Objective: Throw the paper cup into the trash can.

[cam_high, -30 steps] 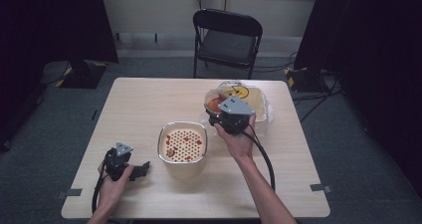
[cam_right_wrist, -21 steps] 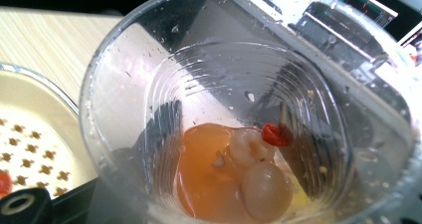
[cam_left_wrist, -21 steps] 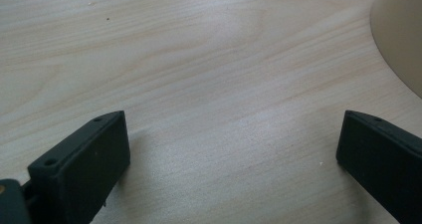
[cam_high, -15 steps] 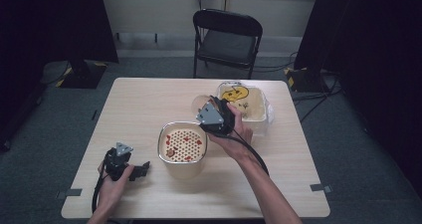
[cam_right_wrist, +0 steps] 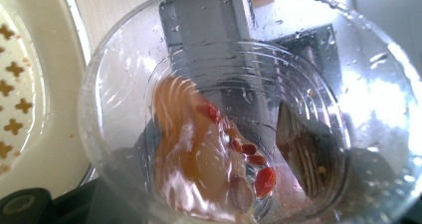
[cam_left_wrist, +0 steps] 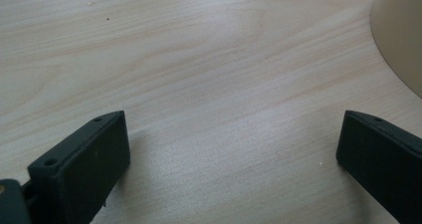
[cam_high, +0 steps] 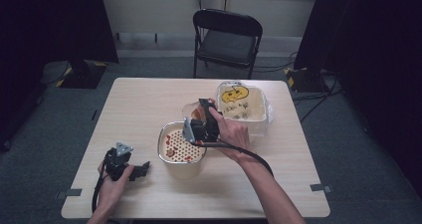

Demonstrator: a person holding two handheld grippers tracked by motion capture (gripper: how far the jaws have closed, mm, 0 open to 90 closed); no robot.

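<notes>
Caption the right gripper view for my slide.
Clear plastic cup tipped toward the cream strainer bowl, water and red berries pooling inside.

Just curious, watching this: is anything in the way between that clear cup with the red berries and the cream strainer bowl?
Nothing visible blocks it. The right gripper holds the clear cup tilted right beside the strainer bowl, whose perforated top lies open and uncovered.

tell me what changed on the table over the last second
The right claw, shut on the clear cup with red berries and liquid, carried it leftward from over the square container to the strainer bowl and tipped it toward the bowl. The left claw stayed open on the table; bowl and container kept their places.
</notes>
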